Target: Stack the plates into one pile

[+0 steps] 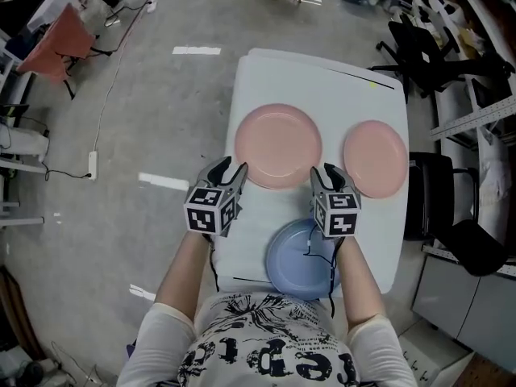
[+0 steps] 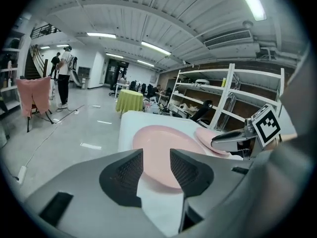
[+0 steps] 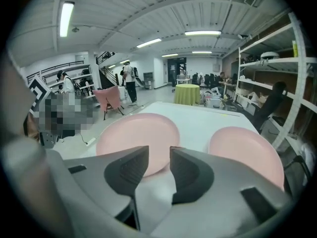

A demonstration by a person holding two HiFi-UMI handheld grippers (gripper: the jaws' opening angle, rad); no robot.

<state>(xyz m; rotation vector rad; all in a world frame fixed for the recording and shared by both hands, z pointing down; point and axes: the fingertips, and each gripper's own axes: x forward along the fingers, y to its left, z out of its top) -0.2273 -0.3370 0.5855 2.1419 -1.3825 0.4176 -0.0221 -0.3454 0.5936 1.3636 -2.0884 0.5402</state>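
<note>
The left gripper's [image 2: 156, 168] jaws stood apart with nothing between them. The right gripper's [image 3: 158, 170] jaws also stood apart and empty. Both grippers were positioned at the near rim of the larger pink plate [image 1: 278, 145], 1 at each side. The smaller pink plate [image 1: 375, 158] lay just to its right. The blue plate [image 1: 292, 263] lay nearest the person, partly beneath the right gripper. All 3 plates lay unstacked on the white table [image 1: 322, 87].

Right tongs [image 3: 158, 155] gape, empty — left pink plate [image 3: 138, 135] ahead, right pink plate [image 3: 245, 150] beside.
</note>
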